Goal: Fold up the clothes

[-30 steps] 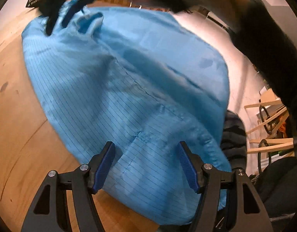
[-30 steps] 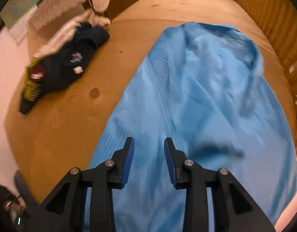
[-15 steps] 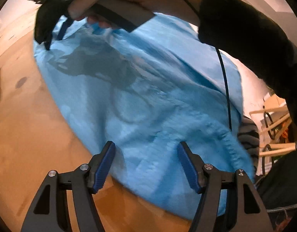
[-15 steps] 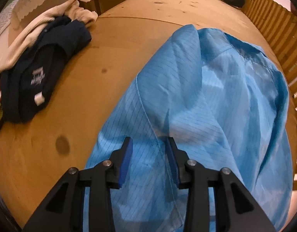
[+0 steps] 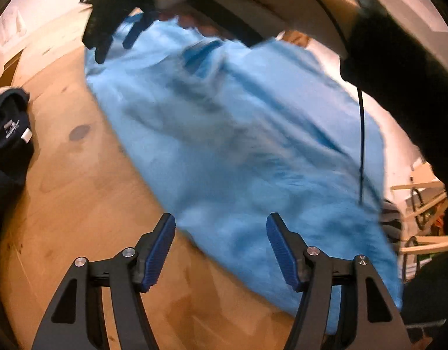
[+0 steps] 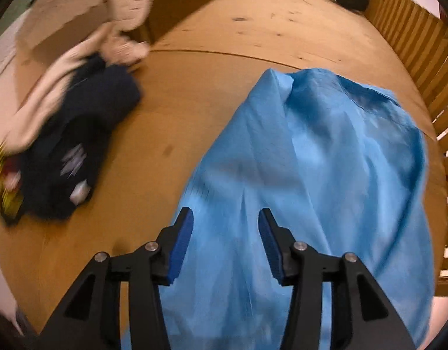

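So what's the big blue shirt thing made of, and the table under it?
The blue garment looks like thin, smooth woven fabric, slightly shiny, perhaps synthetic: it drapes in soft folds and shows a fine grid of dark lines. The table looks like bare plywood with a matte finish: pale brown grain, dark knots and a seam line show.

Warm indoor light, motion blur, fisheye
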The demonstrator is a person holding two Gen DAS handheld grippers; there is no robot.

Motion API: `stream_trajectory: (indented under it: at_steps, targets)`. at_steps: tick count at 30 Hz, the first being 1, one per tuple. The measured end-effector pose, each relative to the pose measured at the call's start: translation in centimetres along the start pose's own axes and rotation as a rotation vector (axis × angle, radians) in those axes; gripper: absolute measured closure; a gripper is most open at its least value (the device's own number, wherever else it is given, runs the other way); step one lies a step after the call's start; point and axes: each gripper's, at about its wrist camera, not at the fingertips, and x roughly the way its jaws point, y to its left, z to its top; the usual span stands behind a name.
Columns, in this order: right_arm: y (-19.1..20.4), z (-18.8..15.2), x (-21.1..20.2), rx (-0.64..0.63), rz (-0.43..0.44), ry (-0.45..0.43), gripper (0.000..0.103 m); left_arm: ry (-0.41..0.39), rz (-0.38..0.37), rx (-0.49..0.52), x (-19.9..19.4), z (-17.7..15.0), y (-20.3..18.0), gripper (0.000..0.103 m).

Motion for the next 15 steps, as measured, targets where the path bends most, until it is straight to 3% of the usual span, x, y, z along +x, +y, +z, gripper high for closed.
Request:
stream_trajectory:
  at_steps: [5, 8, 12, 15]
  targets:
    - [2.7, -8.8, -2.7, -0.106, 0.034, 0.130, 0.056, 0.056, -0.090, 0.128, -0.1, -3.3, -6.6, 0.040]
    - [4.3, -13.6, -2.9, -0.170, 0.042, 0.203, 0.056, 0.079, -0.113, 0.128, -0.1, -5.9, -9.0, 0.040]
    - [6.2, -17.8, -1.9, -0.236, 0.019, 0.254, 0.056, 0.089, -0.139, 0.102, -0.4, -9.1, -10.6, 0.040]
    - [6.2, -18.3, -1.7, -0.200, 0.005, 0.225, 0.055, 0.082, -0.104, 0.123, -0.4, -10.6, -12.0, 0.040]
